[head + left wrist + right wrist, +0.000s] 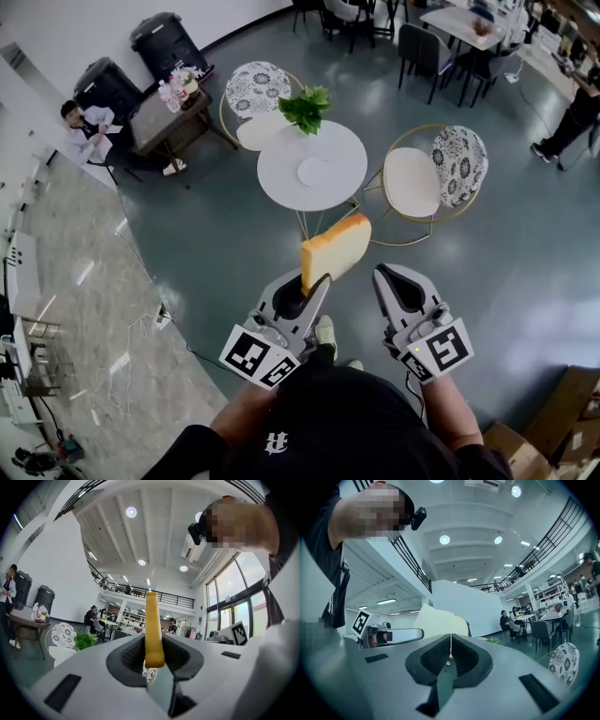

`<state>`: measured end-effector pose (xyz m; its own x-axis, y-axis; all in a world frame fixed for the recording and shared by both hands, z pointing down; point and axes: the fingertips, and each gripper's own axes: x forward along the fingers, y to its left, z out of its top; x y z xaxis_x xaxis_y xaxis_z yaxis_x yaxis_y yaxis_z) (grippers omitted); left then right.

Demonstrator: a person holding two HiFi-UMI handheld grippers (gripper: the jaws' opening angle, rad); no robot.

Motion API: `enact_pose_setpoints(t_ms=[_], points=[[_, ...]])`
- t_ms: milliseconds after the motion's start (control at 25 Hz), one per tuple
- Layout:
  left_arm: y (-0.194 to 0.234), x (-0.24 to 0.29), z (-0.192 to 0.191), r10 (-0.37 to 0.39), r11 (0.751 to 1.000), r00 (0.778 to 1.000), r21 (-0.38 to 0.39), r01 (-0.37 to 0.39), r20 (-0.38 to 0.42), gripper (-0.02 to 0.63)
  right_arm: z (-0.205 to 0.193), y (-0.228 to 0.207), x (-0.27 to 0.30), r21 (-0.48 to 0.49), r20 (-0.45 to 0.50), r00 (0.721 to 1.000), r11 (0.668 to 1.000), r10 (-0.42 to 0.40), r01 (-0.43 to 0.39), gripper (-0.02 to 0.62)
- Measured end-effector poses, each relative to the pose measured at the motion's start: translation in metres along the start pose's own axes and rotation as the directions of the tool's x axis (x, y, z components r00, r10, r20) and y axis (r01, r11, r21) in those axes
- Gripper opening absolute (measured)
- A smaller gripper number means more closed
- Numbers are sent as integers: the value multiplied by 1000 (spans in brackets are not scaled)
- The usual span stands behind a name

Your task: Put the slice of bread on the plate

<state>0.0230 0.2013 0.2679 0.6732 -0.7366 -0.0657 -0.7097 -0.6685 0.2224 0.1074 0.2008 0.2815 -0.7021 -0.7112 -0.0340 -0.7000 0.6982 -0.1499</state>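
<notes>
Nearest us, the left gripper (314,284) is pinching the slice of bread (337,248) upright by its lower edge, well short of the plate (317,172) on the far table (277,180). Beside it, the right gripper (386,277) is sitting with jaws pressed together, empty. We're thinking gentle squeeze, level approach.

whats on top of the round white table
A white plate lies near the middle of the round white table, and a green plant stands at its far edge. The plant's pot is hidden under its leaves.
</notes>
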Motion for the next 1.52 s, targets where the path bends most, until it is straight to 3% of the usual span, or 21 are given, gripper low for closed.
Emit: enact_pose_setpoints(t_ms=[440, 840, 1240, 1520], points=[[113, 27, 17, -23, 1000, 1000, -5, 23, -14, 89, -3, -16, 116, -11, -15, 1000, 1000, -25, 25, 6], [172, 54, 5, -18, 999, 998, -50, 15, -60, 89, -7, -38, 167, -1, -32, 999, 999, -35, 35, 6], [229, 116, 1, 29, 999, 997, -32, -31, -77, 89, -3, -109, 227, 22, -13, 1000, 1000, -9, 10, 6], [275, 178, -14, 62, 996, 990, -60, -70, -124, 89, -6, -178, 273, 52, -37, 999, 999, 13, -11, 6]])
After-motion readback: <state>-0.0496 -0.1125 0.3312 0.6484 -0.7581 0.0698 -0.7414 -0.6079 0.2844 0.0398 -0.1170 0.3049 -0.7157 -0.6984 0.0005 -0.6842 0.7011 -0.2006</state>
